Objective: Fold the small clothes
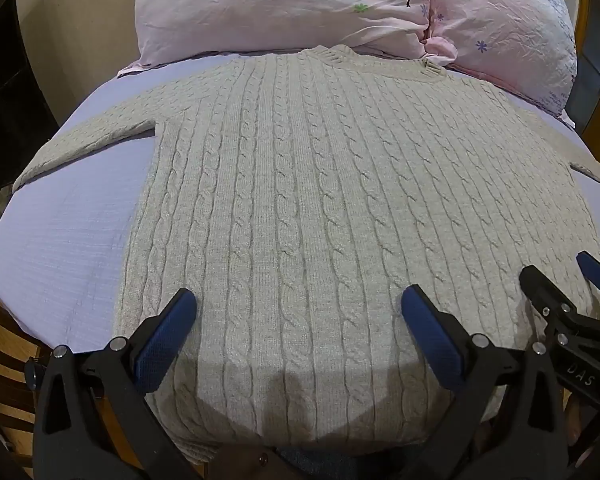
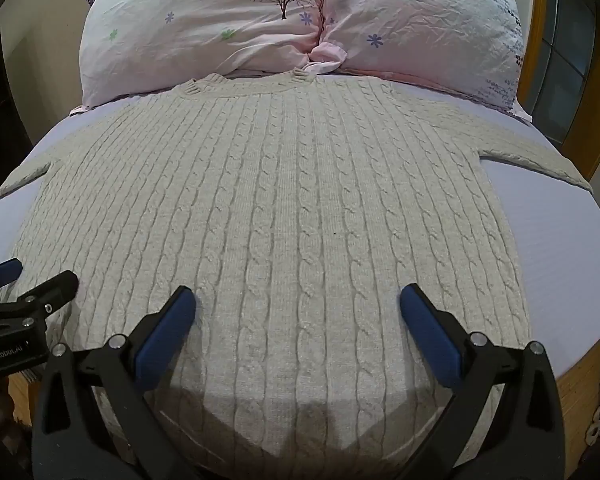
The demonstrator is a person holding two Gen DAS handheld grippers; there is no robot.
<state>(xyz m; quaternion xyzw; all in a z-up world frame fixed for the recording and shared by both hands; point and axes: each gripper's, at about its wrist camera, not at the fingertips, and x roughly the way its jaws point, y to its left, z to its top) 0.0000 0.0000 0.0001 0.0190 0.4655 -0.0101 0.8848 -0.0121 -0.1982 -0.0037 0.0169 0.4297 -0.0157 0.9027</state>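
A light grey cable-knit sweater (image 1: 300, 184) lies flat and spread out on the bed, collar toward the pillows, sleeves out to both sides. It also fills the right wrist view (image 2: 284, 208). My left gripper (image 1: 298, 304) is open and empty, hovering over the sweater's lower hem, left of centre. My right gripper (image 2: 298, 302) is open and empty, over the hem further right. The right gripper shows at the right edge of the left wrist view (image 1: 560, 276); the left gripper shows at the left edge of the right wrist view (image 2: 28, 276).
The bed has a pale lilac sheet (image 1: 68, 224) (image 2: 560, 240). Two pink flowered pillows (image 1: 284, 4) (image 2: 420, 20) lie at the head, just beyond the collar. Wooden bed frame (image 2: 580, 384) at the near edge; a wooden door frame (image 2: 596, 128) on the right.
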